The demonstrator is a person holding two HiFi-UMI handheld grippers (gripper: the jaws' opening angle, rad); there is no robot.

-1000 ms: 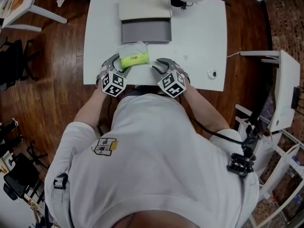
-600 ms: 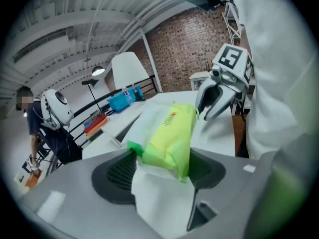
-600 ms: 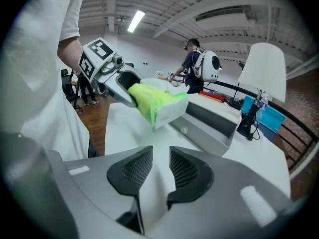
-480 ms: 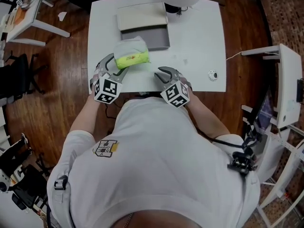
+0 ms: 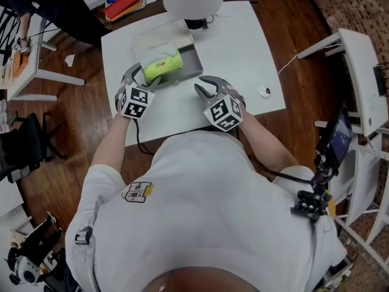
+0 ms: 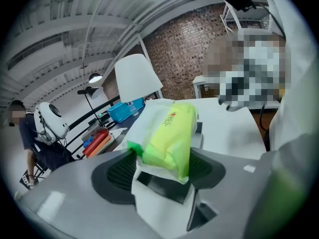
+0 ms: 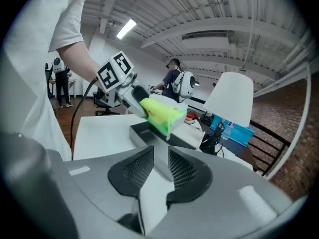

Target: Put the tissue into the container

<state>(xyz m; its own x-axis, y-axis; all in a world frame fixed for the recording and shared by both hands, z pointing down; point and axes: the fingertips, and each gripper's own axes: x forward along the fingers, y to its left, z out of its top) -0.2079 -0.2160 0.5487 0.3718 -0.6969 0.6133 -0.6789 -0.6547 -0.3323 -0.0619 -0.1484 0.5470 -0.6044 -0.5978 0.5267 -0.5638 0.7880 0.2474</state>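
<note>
- The left tool (image 5: 144,78) is clamped on 1 end of the tissue pack (image 5: 162,66), so the pack juts forward from its jaws.
- The pack hangs over the near-left part of the container (image 5: 192,61), and seems clear of the container's floor.
- The pack's long axis runs from the tool toward the container's middle, roughly along the container's length.
- The right tool (image 5: 203,85) sits on the near-right side of the container, over the desk (image 5: 243,53), its narrow jaws closing on nothing.
- I judge that the left tool, the nearer of the 2, only needs to lower the pack and let go.
</note>
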